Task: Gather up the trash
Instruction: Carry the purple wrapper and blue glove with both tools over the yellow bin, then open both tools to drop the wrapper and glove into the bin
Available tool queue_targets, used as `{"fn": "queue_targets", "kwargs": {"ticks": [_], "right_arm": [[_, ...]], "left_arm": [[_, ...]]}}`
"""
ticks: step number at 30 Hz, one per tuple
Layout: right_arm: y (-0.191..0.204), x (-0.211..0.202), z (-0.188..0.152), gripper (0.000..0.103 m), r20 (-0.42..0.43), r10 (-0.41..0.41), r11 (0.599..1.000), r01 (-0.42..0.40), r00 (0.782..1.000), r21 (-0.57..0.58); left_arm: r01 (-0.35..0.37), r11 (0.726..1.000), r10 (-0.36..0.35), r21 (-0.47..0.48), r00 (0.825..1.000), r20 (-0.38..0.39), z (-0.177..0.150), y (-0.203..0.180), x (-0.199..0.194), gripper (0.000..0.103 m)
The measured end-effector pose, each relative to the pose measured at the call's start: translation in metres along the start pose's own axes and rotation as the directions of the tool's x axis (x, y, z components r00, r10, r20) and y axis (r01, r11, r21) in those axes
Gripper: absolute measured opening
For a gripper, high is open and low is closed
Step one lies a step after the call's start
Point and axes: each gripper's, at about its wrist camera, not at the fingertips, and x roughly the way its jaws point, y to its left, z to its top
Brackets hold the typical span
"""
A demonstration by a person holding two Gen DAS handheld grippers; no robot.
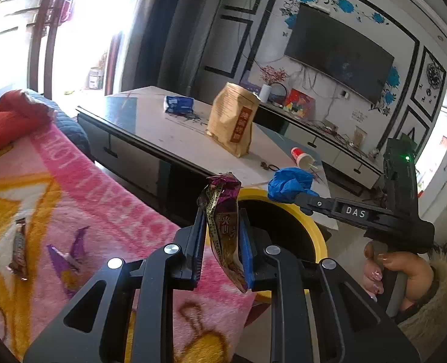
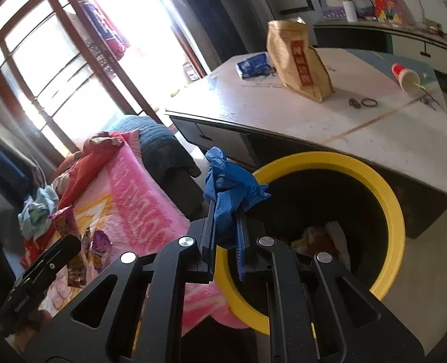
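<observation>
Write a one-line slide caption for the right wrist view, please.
Right tongs shut on a blue glove at the rim of the yellow bin, trash already inside.

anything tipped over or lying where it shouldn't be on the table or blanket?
Yes. A red paper cup lies on its side near the table corner, straw poking out of its mouth. Loose snack wrappers are scattered on the pink blanket. The brown paper bag stands upright; nothing looks spilled.
</observation>
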Motion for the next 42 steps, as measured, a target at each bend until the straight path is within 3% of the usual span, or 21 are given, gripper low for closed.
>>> {"fn": "queue_targets", "kwargs": {"ticks": [20,25,26,28,30,32,37,39,42], "right_arm": [[-0.060,-0.006,0.000,0.009,-0.017,-0.051,0.986,0.053,0.999,0.159],[-0.068,-0.011,0.003,0.020,0.007,-0.067,0.979,0.065,0.998,0.194],[-0.069,-0.012,0.003,0.025,0.012,-0.073,0.978,0.069,0.997,0.199],[-0.071,-0.016,0.004,0.033,0.024,-0.104,0.975,0.098,0.994,0.199],[-0.072,-0.019,0.004,0.039,0.036,-0.123,0.973,0.113,0.992,0.200],[-0.071,-0.021,0.005,0.044,0.045,-0.137,0.973,0.126,0.990,0.196],[-0.059,-0.025,0.007,0.051,0.069,-0.157,0.978,0.145,0.985,0.149],[-0.050,-0.026,0.007,0.061,0.082,-0.159,0.981,0.148,0.984,0.122],[-0.037,-0.027,0.007,0.063,0.096,-0.150,0.987,0.143,0.984,0.079]], "left_arm": [[0.076,0.992,-0.065,0.104,0.992,-0.108,-0.011,-0.054,0.070,0.021],[0.090,0.989,-0.076,0.115,0.990,-0.119,-0.011,-0.064,0.086,0.022],[0.091,0.989,-0.077,0.119,0.990,-0.118,-0.011,-0.066,0.089,0.025],[0.090,0.988,-0.075,0.122,0.990,-0.121,-0.010,-0.068,0.097,0.046],[0.087,0.990,-0.073,0.111,0.990,-0.120,-0.009,-0.067,0.100,0.083],[0.084,0.991,-0.073,0.105,0.992,-0.106,-0.009,-0.066,0.099,0.092],[0.017,0.994,-0.009,0.105,0.997,-0.077,-0.008,-0.056,0.089,0.096],[-0.010,0.996,0.016,0.093,0.998,-0.062,-0.007,-0.048,0.082,0.096],[-0.035,0.996,0.039,0.078,0.998,-0.043,-0.004,-0.038,0.072,0.096]]}}
